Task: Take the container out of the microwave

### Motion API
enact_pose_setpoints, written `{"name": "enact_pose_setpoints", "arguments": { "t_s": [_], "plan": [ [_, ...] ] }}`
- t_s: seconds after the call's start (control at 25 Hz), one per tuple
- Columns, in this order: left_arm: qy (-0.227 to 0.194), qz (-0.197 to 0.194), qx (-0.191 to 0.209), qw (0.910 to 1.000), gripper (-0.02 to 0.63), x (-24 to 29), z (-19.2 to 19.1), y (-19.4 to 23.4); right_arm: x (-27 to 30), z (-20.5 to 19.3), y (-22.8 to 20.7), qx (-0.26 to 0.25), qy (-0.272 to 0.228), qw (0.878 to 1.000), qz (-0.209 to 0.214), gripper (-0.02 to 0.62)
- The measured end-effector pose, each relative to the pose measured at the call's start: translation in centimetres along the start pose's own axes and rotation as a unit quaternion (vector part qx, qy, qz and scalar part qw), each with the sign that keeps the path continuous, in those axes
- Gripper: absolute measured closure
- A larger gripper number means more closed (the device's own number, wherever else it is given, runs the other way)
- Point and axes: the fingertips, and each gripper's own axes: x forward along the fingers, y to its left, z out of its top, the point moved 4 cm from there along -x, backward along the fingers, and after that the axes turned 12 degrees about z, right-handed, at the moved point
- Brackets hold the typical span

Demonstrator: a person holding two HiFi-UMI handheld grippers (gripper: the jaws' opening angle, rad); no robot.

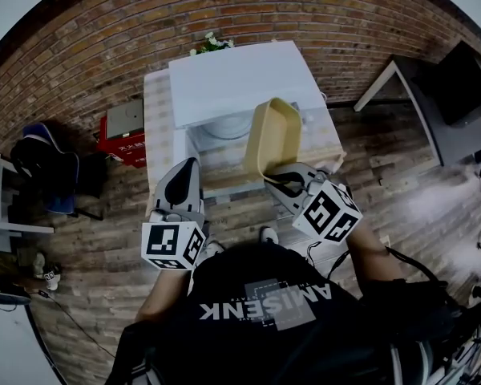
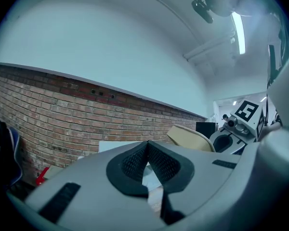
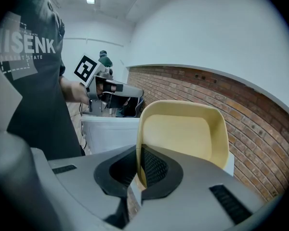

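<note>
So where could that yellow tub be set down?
Bare: the flat top of the microwave and the table strips either side of it. Crowded: the front, where the right gripper holds the container beside the left gripper.

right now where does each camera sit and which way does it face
Head view: on the person's head, looking down at the microwave; shirt, left claw, right claw show.
Left gripper view: on the left claw, facing the brick wall; its shut, empty jaws show.
Right gripper view: on the right claw, jaws gripping the container; shirt shows.
Shared: container in all three.
</note>
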Motion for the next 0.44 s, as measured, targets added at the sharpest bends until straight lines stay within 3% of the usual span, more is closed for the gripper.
{"name": "enact_pose_setpoints", "arguments": {
  "t_s": [0.44],
  "plan": [
    [-0.005, -0.006, -0.009, 0.9999, 0.595, 0.21, 0.28, -0.15, 0.22, -0.02, -0.37, 0.003, -0.002, 1.000, -0.002, 0.554]
  ]
}}
